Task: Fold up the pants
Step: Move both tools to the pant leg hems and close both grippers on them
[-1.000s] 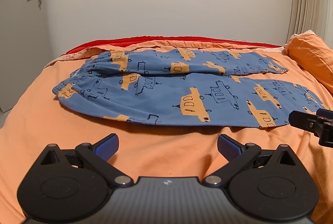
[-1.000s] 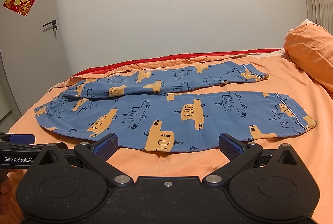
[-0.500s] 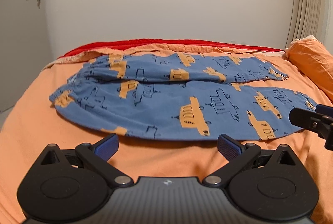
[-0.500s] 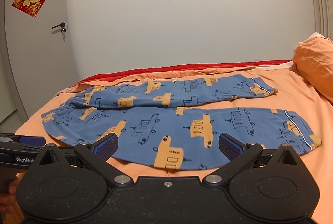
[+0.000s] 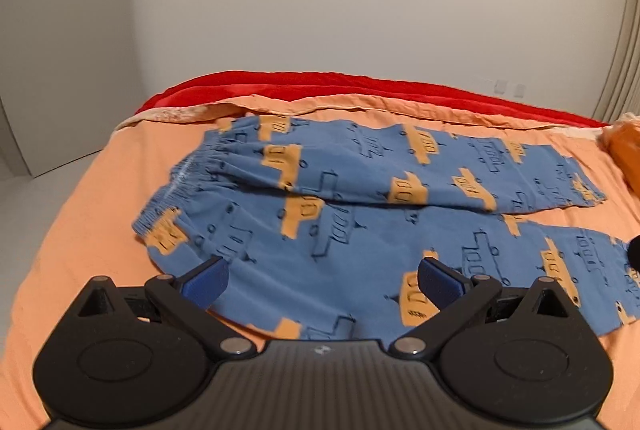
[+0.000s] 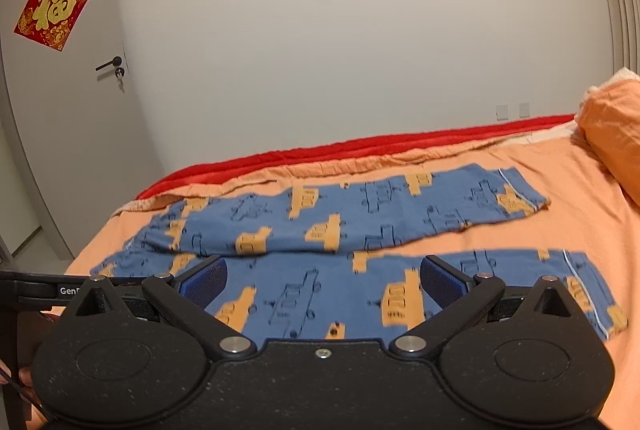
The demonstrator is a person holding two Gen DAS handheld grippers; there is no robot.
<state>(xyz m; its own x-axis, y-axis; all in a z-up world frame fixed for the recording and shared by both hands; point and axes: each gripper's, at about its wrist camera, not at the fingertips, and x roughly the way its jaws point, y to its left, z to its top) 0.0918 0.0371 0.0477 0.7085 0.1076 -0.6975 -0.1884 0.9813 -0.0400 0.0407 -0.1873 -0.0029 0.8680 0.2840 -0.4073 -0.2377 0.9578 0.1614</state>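
Pants point(image 5: 360, 230): blue with orange vehicle print, spread flat across orange bed cover point(image 5: 80, 230). Two legs parallel, far leg overlapping near leg along inner seam. Elastic waistband point(image 5: 176, 190) at 10 o'clock in left wrist view; leg cuffs toward 3 o'clock. In right wrist view, cuffs point(image 6: 520, 198) at 2 and 3 o'clock, waistband end at 9 o'clock, partly hidden behind the other tool.

Left gripper point(image 5: 320, 280): jaws wide apart, nothing between blue pads point(image 5: 204, 280). Positioned above near leg, close to waistband end. Contact with fabric: cannot tell.

Right gripper point(image 6: 322, 280): jaws wide apart, empty. Positioned above near leg, toward cuff half. Contact with fabric: cannot tell.

Left gripper body visible in right wrist view at 9 o'clock point(image 6: 36, 288), lettered "Gen", partly cut off. Part of a hand point(image 6: 24, 376) visible below it at 8 o'clock. Dark edge of right gripper visible in left wrist view at 3 o'clock point(image 5: 634, 250).

Surroundings: red blanket point(image 5: 320, 82) along far edge of bed; orange pillow point(image 6: 612, 126) at 2 o'clock in right wrist view; white door point(image 6: 60, 150) with dark handle point(image 6: 108, 64) at 10 o'clock; red and gold paper decoration point(image 6: 56, 8) on door; plain wall point(image 6: 340, 30) behind.
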